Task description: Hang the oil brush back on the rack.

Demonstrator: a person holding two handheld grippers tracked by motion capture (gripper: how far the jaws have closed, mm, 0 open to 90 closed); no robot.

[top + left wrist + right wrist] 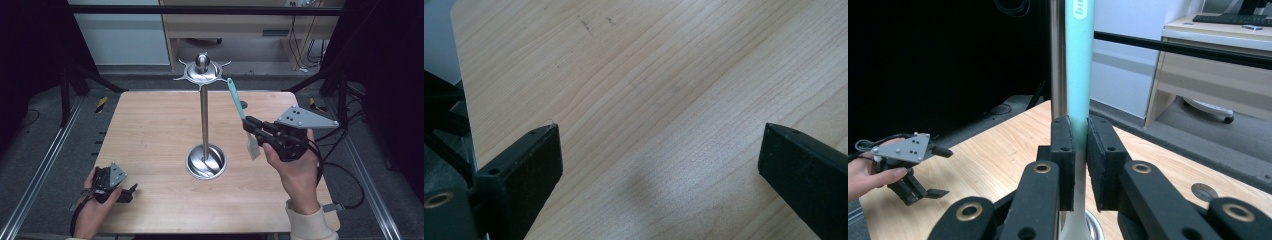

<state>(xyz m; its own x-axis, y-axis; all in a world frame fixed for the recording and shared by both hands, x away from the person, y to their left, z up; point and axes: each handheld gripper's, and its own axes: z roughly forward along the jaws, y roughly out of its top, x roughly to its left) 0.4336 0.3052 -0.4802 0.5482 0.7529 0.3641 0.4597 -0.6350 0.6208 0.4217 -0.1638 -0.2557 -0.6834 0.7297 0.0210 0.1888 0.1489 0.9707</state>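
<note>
A spatula with a teal handle and a pale blade is held upright over the right half of the wooden table. My right gripper is shut on its handle, and the right gripper view has both pads pressed on the teal shaft. A steel utensil stand rises from a round dish base at the table's centre, with hooks around its top disc. My left gripper rests at the front left corner, jaws wide apart over bare wood.
A black frame bar crosses behind the table, with a wooden desk beyond it. Metal rails run along the floor on both sides. A small round disc is set into the tabletop near the right gripper.
</note>
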